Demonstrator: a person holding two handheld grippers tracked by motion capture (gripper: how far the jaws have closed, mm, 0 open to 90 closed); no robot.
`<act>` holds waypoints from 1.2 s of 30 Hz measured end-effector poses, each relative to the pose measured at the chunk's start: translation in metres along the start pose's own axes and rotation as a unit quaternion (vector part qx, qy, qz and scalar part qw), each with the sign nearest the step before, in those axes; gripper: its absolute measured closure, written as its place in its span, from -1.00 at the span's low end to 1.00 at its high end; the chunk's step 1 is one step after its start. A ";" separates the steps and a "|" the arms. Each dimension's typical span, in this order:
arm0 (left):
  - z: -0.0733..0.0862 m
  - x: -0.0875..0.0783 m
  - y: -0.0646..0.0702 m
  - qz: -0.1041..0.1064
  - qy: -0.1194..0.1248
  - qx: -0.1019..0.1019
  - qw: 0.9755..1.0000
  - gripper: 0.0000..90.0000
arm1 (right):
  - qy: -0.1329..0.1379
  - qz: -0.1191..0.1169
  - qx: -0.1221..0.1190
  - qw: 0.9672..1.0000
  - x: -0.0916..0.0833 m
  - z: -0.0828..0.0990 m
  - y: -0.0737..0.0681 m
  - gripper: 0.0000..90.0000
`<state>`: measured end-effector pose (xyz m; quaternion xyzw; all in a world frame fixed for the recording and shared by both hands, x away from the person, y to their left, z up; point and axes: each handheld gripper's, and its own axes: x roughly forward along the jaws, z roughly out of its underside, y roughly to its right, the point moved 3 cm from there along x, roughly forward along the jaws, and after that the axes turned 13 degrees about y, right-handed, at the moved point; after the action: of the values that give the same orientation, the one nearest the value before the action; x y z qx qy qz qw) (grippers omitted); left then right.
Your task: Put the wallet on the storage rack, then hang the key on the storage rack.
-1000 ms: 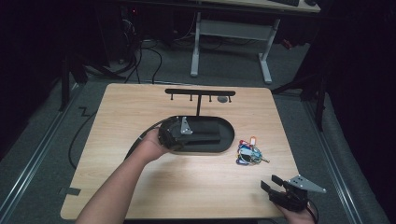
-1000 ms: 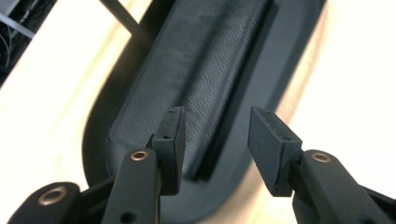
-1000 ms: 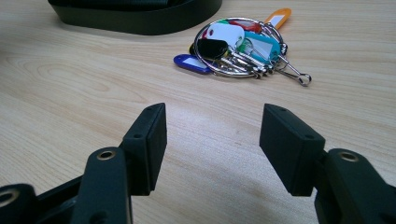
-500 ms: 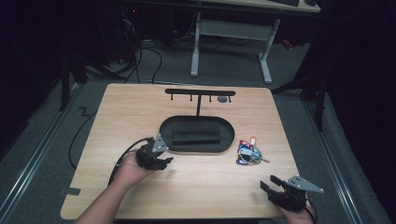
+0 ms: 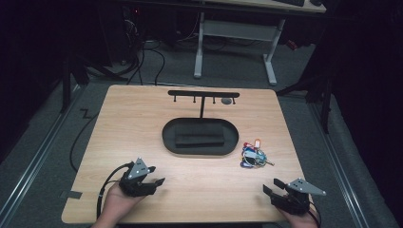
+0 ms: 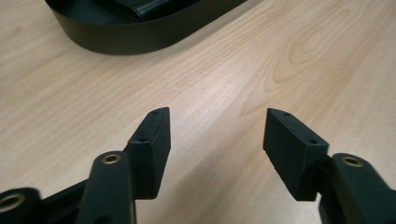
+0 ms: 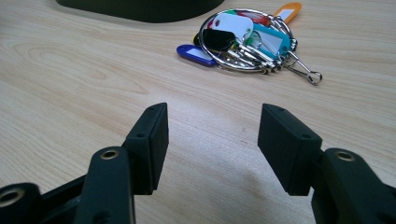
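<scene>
At the bench's (image 5: 142, 123) near edge, your left hand-held gripper (image 5: 153, 182) has just been opening, nothing between its jaws; your right hand-held gripper (image 5: 273, 191) waits wide and empty. The bunch of keys (image 5: 254, 156) lies at its eleven o'clock, beside the black oval tray (image 5: 167, 137). Pinch one tag and the ring may swing or slip loose.

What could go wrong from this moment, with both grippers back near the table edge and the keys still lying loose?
1. The key bunch is a loose ring of tags and thin keys lying flat; the open right gripper may pinch a single tag, leaving the rest to dangle or slip.
2. The bunch lies close beside the black oval tray; a sweeping approach might knock the tray.
3. The hook rail has small pegs, so hanging the ring could miss.
</scene>
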<state>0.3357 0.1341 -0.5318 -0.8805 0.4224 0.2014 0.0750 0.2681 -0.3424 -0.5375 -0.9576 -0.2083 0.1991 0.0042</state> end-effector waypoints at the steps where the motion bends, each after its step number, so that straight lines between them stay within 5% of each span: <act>1: 0.003 -0.004 0.001 -0.007 0.006 -0.002 1.000 -0.11 | 0.000 -0.001 -0.002 1.000 0.000 0.000 -0.001 -0.04; 12: 0.006 -0.015 0.002 -0.010 0.032 -0.030 0.999 -0.25 | 0.001 0.003 -0.014 1.000 0.003 0.000 -0.007 -0.12; 18: 0.004 -0.009 0.005 0.009 0.023 -0.024 0.999 -0.29 | -0.038 0.013 -0.042 0.998 0.005 -0.005 -0.015 -0.13; 22: 0.006 -0.009 0.005 0.015 0.027 -0.017 0.999 -0.30 | -0.088 0.006 -0.077 0.993 0.012 -0.013 -0.025 -0.14; 31: 0.007 -0.011 0.008 0.029 0.021 -0.008 0.999 -0.29 | -0.201 -0.032 -0.059 0.977 0.037 -0.041 -0.040 -0.20; 36: 0.006 -0.011 0.009 0.032 0.028 -0.001 0.999 -0.29 | -0.235 -0.029 -0.077 0.969 0.055 -0.056 -0.041 -0.27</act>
<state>0.3204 0.1378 -0.5321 -0.8721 0.4519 0.1793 0.0563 0.3194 -0.2786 -0.5033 -0.8750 -0.2459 0.4014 -0.1130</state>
